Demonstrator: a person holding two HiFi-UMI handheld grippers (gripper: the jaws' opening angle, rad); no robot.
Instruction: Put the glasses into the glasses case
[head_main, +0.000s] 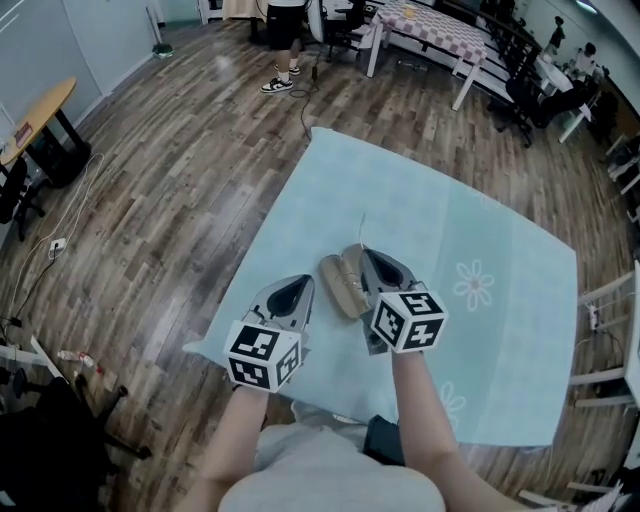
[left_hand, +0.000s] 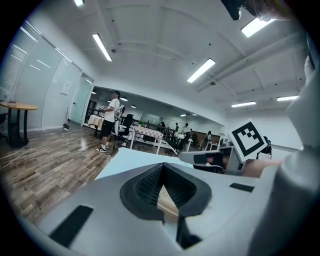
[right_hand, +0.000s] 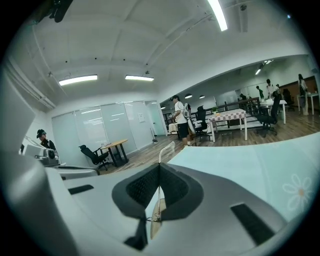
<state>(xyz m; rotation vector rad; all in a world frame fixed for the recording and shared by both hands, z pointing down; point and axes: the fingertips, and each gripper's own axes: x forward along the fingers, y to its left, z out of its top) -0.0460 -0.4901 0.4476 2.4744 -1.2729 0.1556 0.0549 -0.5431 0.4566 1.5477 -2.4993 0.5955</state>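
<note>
A tan glasses case (head_main: 343, 285) lies on the light-blue cloth (head_main: 480, 230) between my two grippers. My right gripper (head_main: 363, 252) sits just right of the case and is shut on the thin-framed glasses (head_main: 362, 230). One slim temple sticks up past its tips. In the right gripper view the wire frame is pinched between the pads (right_hand: 150, 187) and the pale temple (right_hand: 167, 149) rises beyond my right gripper (right_hand: 159, 166). My left gripper (head_main: 300, 284) hovers at the case's left side. It is shut, with nothing seen gripped (left_hand: 162, 166). A tan surface shows through the gap below both pairs of pads.
The clothed table's left edge (head_main: 250, 250) drops to the wooden floor. A person (head_main: 285, 40) stands far off beside a checkered table (head_main: 440, 25). A round wooden table (head_main: 40, 110) is at the left and a white rack (head_main: 610, 330) at the right.
</note>
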